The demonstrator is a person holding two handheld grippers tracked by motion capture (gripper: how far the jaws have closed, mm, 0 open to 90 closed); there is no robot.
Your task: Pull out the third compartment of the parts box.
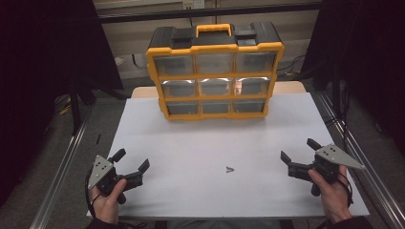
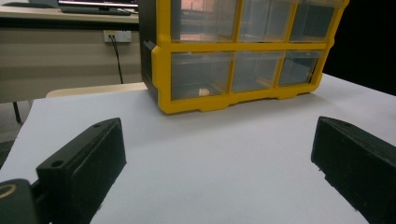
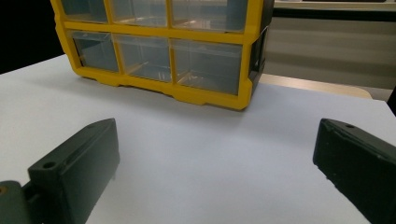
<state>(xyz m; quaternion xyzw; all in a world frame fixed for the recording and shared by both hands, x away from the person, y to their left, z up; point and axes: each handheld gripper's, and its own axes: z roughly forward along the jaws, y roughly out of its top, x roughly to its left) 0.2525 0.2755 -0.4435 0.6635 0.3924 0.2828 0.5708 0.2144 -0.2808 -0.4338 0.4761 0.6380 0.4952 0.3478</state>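
A yellow and black organizer box [image 1: 215, 71] with clear drawers stands upright at the back of the white table [image 1: 191, 143]. My left gripper [image 1: 132, 159] is held low at the front left, open, nothing between its jaws. At the front right my right gripper [image 1: 299, 149] is open too and holds nothing. A small grey piece [image 1: 230, 169] lies on the table between them, nearer the right one. In the left gripper view the left gripper [image 2: 219, 163] faces the organizer box [image 2: 233, 56] with wide jaws. In the right gripper view the right gripper [image 3: 215, 163] faces the organizer box [image 3: 159, 46].
A small pale item [image 2: 203, 92] lies in a bottom drawer. Metal rails [image 1: 62, 167] run along both sides of the table. Dark curtains close in left and right. A desk and a wall socket [image 2: 117, 35] stand behind the box.
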